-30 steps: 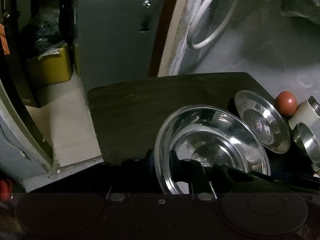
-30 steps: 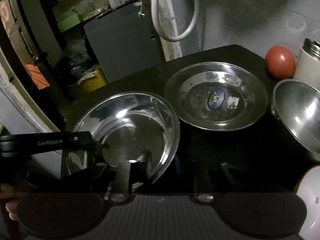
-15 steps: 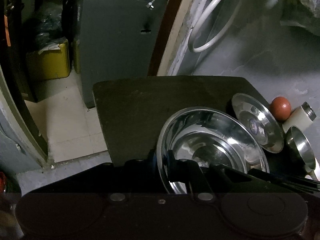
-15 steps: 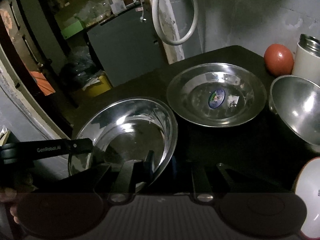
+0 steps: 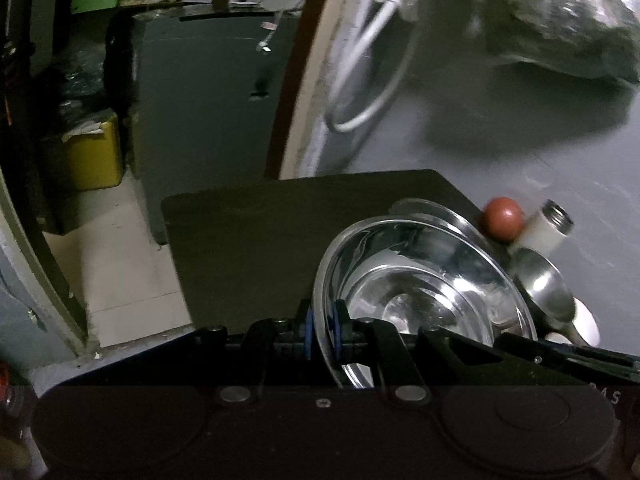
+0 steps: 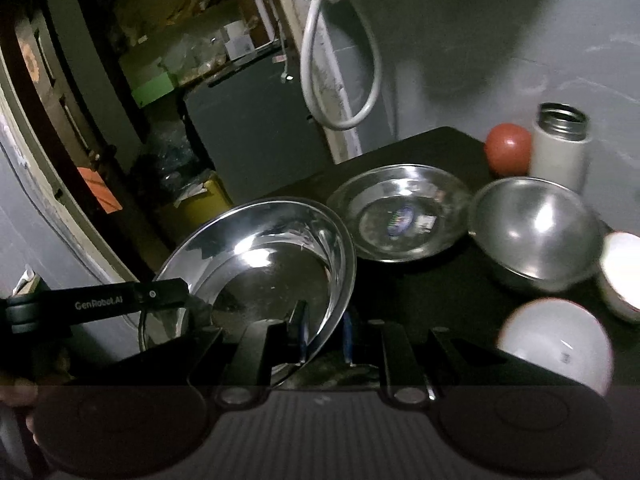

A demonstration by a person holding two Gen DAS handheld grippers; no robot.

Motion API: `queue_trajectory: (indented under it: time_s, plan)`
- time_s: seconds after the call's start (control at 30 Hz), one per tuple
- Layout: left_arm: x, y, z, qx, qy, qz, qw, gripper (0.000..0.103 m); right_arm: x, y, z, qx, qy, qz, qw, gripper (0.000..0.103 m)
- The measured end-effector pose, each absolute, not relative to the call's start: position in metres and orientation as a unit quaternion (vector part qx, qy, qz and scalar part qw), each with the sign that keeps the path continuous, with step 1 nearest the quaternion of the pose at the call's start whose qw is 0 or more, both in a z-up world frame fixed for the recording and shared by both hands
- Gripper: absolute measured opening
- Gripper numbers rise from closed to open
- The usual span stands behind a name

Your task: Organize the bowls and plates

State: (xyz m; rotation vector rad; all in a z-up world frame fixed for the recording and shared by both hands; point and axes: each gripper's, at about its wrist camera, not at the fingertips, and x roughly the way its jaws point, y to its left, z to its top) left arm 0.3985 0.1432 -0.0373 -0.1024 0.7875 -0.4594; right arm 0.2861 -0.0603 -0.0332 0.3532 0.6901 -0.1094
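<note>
A wide steel plate [image 5: 420, 288] hangs tilted above the dark table [image 5: 260, 232], held from both sides. My left gripper [image 5: 322, 332] is shut on its near-left rim, blue pads on either side of the edge. In the right wrist view the same plate [image 6: 260, 264] has its right rim between the pads of my right gripper [image 6: 324, 334], which is shut on it. The left gripper's black arm [image 6: 100, 304] reaches in from the left. A second steel plate [image 6: 400, 216] with a sticker lies flat behind, beside a steel bowl [image 6: 532, 232].
Two white bowls [image 6: 556, 344] [image 6: 624, 272] sit at the table's near right. A red ball [image 6: 508, 148] and a white flask [image 6: 560, 148] stand at the back right against the grey wall. The table's left half [image 5: 240, 240] is bare; beyond its edge lies the floor.
Both grippers have risen with the wide plate, which has left the table, tilted and shifted toward the stickered plate. The white bowls have come into the right wrist view.
</note>
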Motion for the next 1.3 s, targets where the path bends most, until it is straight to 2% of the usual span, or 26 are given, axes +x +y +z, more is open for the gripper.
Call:
queue_trajectory:
  time_s: [0.57, 1.3]
  plan:
    - [0.336, 0.100, -0.054, 0.017, 0.419, -0.288, 0.861, 0.012, 0.203, -0.070, -0.039, 0.175, 0.386, -0.116, 0.898, 0.020]
    - [0.321, 0.078, -0.063, 0.076, 0.421, -0.287, 0.857, 0.016, 0.193, -0.072, -0.047, 0.155, 0.418, -0.128, 0.886, 0.022]
